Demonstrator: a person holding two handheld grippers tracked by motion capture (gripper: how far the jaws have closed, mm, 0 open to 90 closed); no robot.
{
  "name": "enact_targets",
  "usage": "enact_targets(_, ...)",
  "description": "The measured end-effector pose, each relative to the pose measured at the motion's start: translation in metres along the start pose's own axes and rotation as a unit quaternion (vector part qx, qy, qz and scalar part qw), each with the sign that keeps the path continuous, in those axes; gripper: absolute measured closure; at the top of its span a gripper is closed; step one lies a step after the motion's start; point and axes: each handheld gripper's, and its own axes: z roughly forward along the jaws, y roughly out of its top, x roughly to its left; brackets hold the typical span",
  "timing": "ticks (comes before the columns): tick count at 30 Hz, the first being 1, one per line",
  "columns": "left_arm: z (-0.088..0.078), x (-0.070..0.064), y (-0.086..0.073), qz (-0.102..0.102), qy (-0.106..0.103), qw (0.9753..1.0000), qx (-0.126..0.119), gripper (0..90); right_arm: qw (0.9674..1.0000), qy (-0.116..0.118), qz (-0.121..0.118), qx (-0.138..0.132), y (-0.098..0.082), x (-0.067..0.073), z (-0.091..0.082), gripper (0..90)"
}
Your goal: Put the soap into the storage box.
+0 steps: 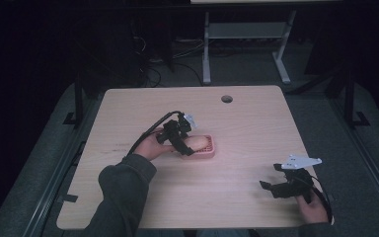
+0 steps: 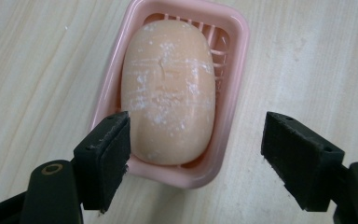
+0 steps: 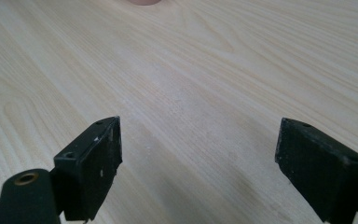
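Both pairs of jaws stand apart. Your left gripper (image 2: 196, 154) straddles the soap (image 2: 168, 88) lying in its pink dish (image 2: 235, 70) mid-surface; centre over the bar's width before closing.

Glossy pink plastic dish (image 2: 237, 60); chalky scuffed soap (image 2: 168, 88); matt wood-grain table (image 3: 205, 79).

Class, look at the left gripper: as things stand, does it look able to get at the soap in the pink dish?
Probably yes. The left gripper hangs open right over the soap, nothing lying between. One snag: its jaws straddle the near end off-centre, one by the pink dish rim, the other out over bare table.
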Motion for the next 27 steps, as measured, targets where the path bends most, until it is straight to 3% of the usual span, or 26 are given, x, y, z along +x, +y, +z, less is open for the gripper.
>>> enact_targets(12, -0.006, -0.008, -0.009, -0.001, -0.003, 1.0, 0.005, 23.1, 1.0, -0.003, 0.004, 0.003, 0.0, 0.0, 0.001, 14.1)
enact_targets(27, -0.016, -0.022, -0.023, -0.001, -0.001, 0.9999, -0.014, 23.2, 0.9999, -0.004, 0.004, 0.008, 0.002, 0.001, 0.005, 14.1)
